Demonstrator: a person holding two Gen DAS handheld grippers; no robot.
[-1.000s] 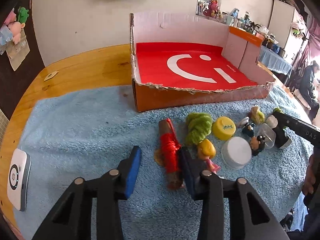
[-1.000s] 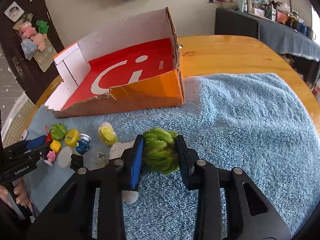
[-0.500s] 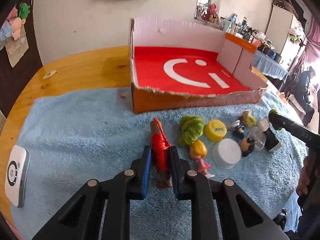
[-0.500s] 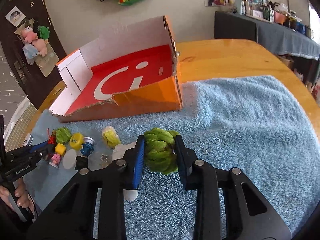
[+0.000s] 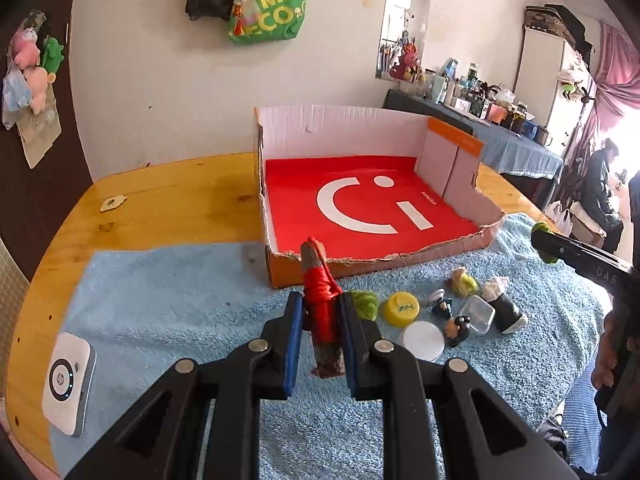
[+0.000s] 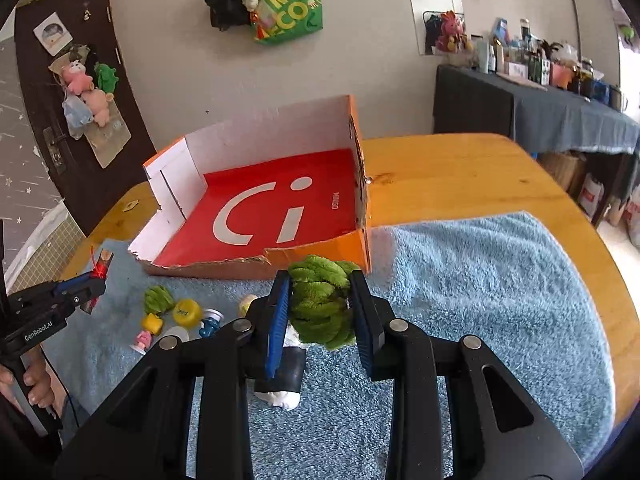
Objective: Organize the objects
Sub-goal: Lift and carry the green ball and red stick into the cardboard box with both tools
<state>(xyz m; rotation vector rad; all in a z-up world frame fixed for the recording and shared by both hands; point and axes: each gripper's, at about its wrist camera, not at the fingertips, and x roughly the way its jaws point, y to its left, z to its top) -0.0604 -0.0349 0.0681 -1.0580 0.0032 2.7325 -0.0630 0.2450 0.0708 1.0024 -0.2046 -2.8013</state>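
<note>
My left gripper (image 5: 319, 312) is shut on a brown stick wound with red cord (image 5: 320, 300), lifted off the blue towel (image 5: 168, 304). In the right wrist view my right gripper (image 6: 320, 300) is shut on a fuzzy green bundle (image 6: 320, 304), also raised above the towel. The open cardboard box with a red floor (image 5: 360, 208) stands just beyond both. A second green bundle (image 5: 366, 304), a yellow cap (image 5: 401, 309), a white lid (image 5: 423, 340) and small figurines (image 5: 456, 330) lie on the towel in front of the box. The left gripper (image 6: 86, 286) shows at the left edge of the right wrist view.
A white device (image 5: 66, 382) lies at the towel's left edge on the wooden table (image 5: 160, 200). A black-and-white object (image 6: 282, 380) lies under my right gripper. The towel to the right (image 6: 480, 300) is bare. A person (image 5: 600, 196) stands far right in the room.
The left jaws shut on the red-wound stick. Both grippers then rose off the towel with their objects, and the box looks lower and farther in both views.
</note>
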